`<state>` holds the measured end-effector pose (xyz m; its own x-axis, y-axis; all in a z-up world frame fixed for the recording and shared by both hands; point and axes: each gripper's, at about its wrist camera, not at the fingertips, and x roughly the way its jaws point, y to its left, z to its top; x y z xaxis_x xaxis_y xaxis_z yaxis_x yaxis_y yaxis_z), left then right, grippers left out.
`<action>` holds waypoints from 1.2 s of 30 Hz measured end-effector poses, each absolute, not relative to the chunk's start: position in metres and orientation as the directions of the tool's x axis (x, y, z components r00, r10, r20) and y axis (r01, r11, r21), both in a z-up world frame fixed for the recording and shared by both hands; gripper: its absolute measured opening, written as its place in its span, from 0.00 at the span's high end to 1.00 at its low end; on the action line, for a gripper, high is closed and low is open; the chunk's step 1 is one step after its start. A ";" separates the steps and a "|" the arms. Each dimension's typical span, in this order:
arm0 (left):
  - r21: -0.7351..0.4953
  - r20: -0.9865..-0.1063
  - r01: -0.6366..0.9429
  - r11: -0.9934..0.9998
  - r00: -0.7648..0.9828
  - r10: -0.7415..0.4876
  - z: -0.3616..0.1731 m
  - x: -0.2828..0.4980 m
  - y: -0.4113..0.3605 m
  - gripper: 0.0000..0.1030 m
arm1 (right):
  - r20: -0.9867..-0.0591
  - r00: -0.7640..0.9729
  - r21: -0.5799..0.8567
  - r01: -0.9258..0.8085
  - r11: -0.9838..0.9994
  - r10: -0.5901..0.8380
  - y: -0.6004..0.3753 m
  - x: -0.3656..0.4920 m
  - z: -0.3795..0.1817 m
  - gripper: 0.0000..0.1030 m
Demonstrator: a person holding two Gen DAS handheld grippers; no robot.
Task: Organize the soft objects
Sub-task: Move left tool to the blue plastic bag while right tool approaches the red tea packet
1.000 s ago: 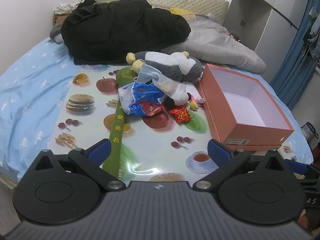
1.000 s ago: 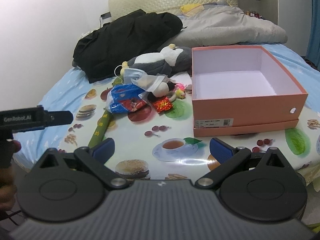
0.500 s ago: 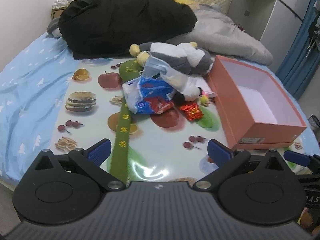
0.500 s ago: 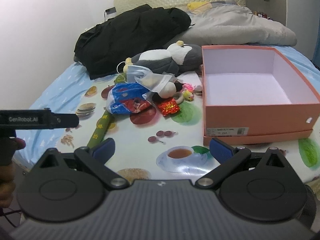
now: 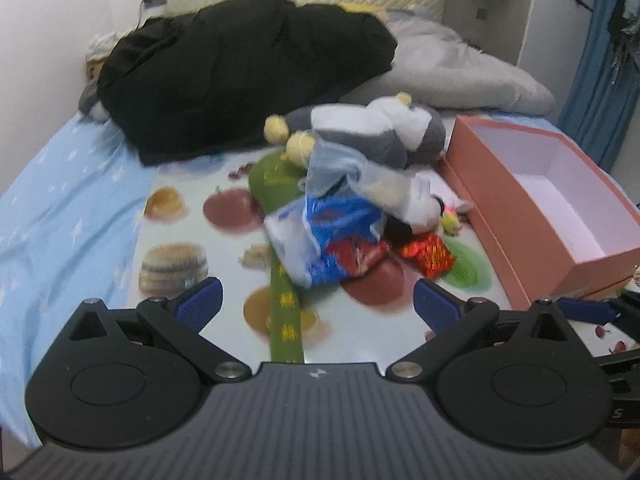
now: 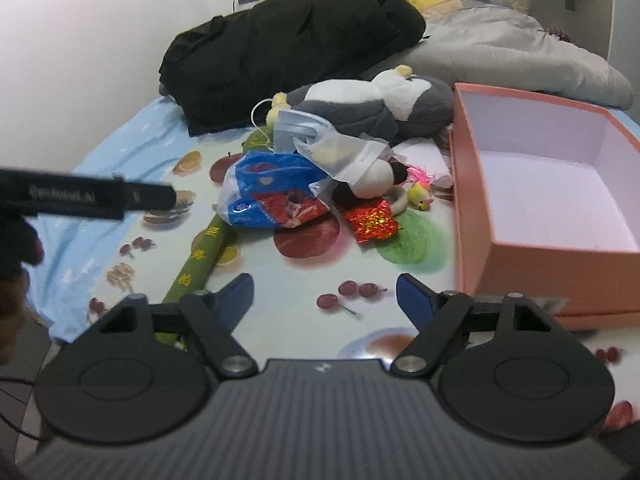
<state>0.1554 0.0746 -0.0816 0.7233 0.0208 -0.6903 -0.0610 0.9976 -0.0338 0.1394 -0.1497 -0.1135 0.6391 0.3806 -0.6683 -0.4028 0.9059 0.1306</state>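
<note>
Blue pads of left gripper (image 5: 316, 306) spread wide, empty, over printed fruit-pattern plastic sheet (image 5: 180, 216). Long green fabric tube with yellow characters (image 5: 282, 300) running beneath, toward the pile. Centre of sheet: blue-and-white plastic bag (image 6: 264, 192), pale blue face mask (image 6: 300, 130) draped on top, grey-and-white plush penguin (image 6: 372, 108) lying behind, touching the pile. Red foil packet (image 6: 372, 220) just right of bag; small yellow toy (image 6: 420, 196) near box wall. Open salmon-pink cardboard box (image 6: 472, 200) at right, interior bare. Right gripper (image 6: 324, 292) jaws just narrowing, apart, nothing between, above sheet short of pile.
</note>
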 end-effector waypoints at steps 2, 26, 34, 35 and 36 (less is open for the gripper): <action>-0.030 -0.687 -0.031 0.999 0.727 0.002 -0.083 0.165 0.077 0.01 | -0.677 0.633 0.132 -0.398 0.908 0.376 -0.147 0.150 -0.119 0.27; 0.137 -0.772 0.320 0.938 0.628 -0.102 -0.142 0.309 0.051 0.16 | -0.736 0.612 -0.015 -0.444 0.896 0.291 -0.116 0.282 -0.190 0.26; 0.141 -0.817 0.397 0.907 0.564 -0.120 -0.163 0.339 0.048 0.35 | -0.750 0.586 0.002 -0.463 0.886 0.308 -0.116 0.306 -0.209 0.27; 0.139 -0.825 0.398 0.907 0.553 -0.116 -0.167 0.343 0.048 0.41 | -0.752 0.583 0.001 -0.466 0.885 0.308 -0.115 0.307 -0.211 0.29; 0.135 -0.832 0.402 0.906 0.543 -0.117 -0.169 0.345 0.048 0.48 | -0.757 0.577 0.000 -0.470 0.883 0.307 -0.114 0.308 -0.213 0.32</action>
<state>0.3446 0.0484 -0.1693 0.5428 -0.1174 -0.8316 0.4021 0.9057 0.1346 0.3078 -0.1143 -0.2127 0.5771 0.3072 -0.7567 -0.4702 0.8825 -0.0003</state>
